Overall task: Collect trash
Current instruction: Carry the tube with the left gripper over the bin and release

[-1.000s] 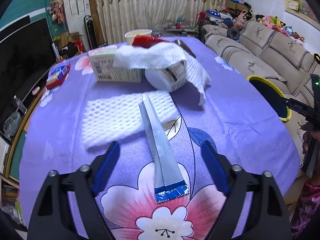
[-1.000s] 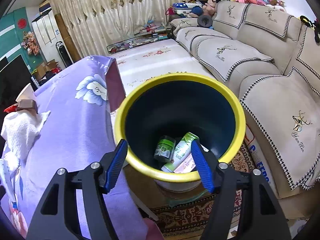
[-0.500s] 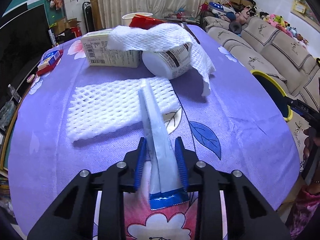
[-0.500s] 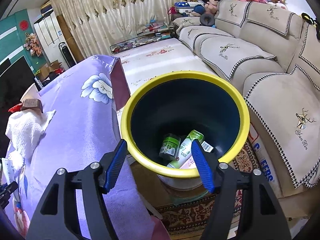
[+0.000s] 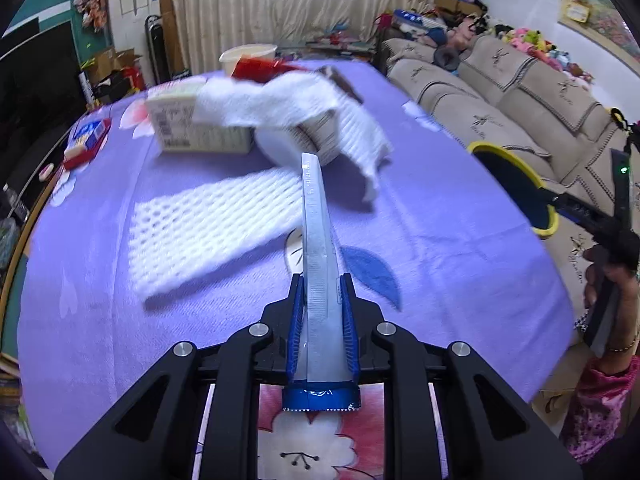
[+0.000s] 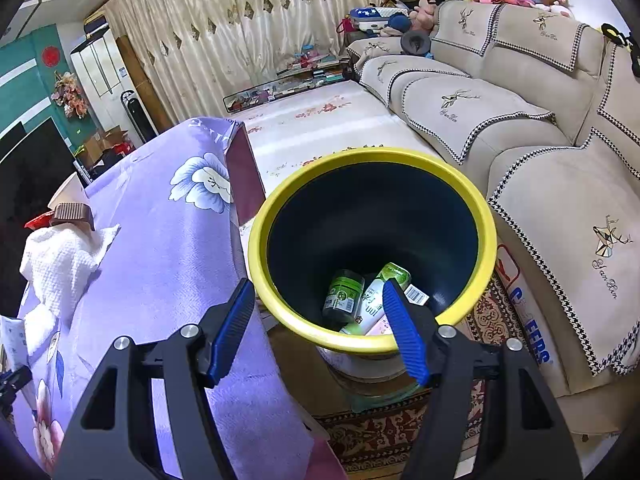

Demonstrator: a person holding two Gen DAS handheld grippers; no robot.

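- Living-room bkgd: beige sofa (image 6: 520, 92) w/ houndstooth-trimmed covers, embroidered deer motif + script I can't read for certain; cream pleated curtains (image 5: 288, 8) behind.
- Table (image 5: 440, 220) under purple floral cloth, soft fabric, pink/white flower print at near edge.
- Left gripper (image 5: 322, 320) clenched on wrapper (image 5: 316, 248): long, narrow, silvery-white foil sachet, blue crimped zigzag end below the blue ribbed pads; far tip is off the cloth, pointing at the pile. No print legible on it.
- Beyond wrapper tip: white foam fruit net (image 5: 208, 224), open diamond mesh, flat on cloth; behind it cardboard carton (image 5: 192, 132) w/ barcode, text too blurred; white round tub (image 5: 300, 144) on its side; waffle-textured white paper towel (image 5: 288, 104) draped over both.
- Right gripper (image 6: 320, 320) released, jaws wide apart, nothing between them, above near rim of bin (image 6: 476, 216).
- Bin: round, glossy yellow rim, dark navy inside, on floor just beside table's edge, sofa on its other side.
- Inside bin: dark green-label jar (image 6: 344, 292), white/green tube (image 6: 380, 296) reading "100", barcode tag.
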